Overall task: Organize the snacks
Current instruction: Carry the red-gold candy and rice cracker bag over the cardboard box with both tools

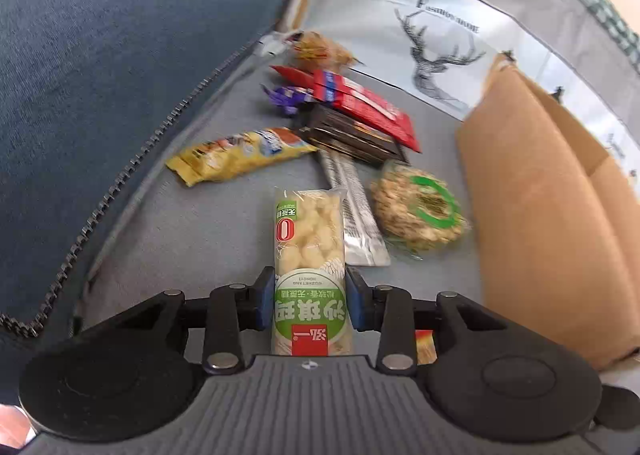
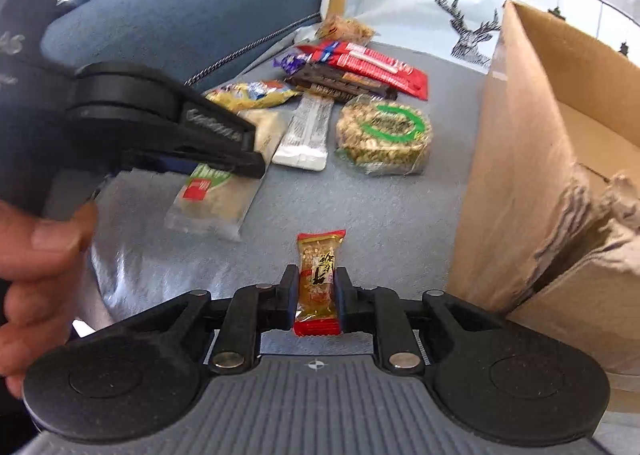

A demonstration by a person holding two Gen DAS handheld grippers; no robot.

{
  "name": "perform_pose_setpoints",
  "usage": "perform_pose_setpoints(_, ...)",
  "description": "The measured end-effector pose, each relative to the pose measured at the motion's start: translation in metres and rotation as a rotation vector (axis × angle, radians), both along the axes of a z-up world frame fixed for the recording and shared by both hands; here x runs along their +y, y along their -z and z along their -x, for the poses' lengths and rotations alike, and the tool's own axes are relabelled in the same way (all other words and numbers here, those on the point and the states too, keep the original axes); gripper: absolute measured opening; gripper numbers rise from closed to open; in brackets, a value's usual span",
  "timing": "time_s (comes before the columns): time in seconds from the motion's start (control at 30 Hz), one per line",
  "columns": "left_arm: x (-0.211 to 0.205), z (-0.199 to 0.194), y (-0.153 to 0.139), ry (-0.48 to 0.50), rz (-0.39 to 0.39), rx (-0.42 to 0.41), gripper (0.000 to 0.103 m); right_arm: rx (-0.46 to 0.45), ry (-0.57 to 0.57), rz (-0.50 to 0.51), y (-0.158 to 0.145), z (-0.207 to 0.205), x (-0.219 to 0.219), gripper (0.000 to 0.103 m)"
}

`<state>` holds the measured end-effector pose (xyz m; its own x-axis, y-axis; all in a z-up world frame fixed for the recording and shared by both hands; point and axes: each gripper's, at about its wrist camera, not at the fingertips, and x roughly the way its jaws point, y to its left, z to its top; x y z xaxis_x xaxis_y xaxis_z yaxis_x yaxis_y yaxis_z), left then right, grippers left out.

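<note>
My left gripper [image 1: 310,295] is shut on a green-and-white puffed snack pack [image 1: 309,247], held above the grey couch seat; the same pack [image 2: 216,199] shows in the right wrist view under the left gripper [image 2: 240,159]. My right gripper [image 2: 316,295] is shut on a small red-and-gold peanut bar [image 2: 319,283], just left of the open cardboard box [image 2: 532,143]. A pile of snacks lies ahead: a yellow pack [image 1: 240,155], red bars [image 1: 360,103], dark bars [image 1: 352,137], a silver bar [image 1: 356,211] and a round nut cake [image 1: 418,209].
The cardboard box [image 1: 540,215] stands at the right. A blue cushion [image 1: 120,55] rises at the left. A white deer-print bag [image 1: 440,47] stands behind the pile. A person's hand [image 2: 36,279] holds the left gripper.
</note>
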<state>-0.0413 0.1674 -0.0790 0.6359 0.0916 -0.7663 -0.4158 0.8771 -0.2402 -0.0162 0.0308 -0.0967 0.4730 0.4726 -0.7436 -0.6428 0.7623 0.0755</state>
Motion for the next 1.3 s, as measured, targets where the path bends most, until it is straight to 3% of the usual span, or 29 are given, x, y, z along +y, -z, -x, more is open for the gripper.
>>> perform_pose_setpoints(0.17,-0.003,0.004,0.0,0.072,0.104,0.02,0.039,0.024,0.015,0.0,0.0,-0.004,-0.003,0.019)
perform_pose_setpoints(0.73,-0.013,0.004,0.005,0.094,0.063,0.038,0.04,-0.006,0.022,-0.018,-0.006,0.001,-0.007,0.019)
perform_pose_setpoints(1.3,-0.017,0.017,-0.019,0.107,0.116,-0.067,0.04,-0.142,0.032,-0.144,-0.049,0.03,-0.043,0.019)
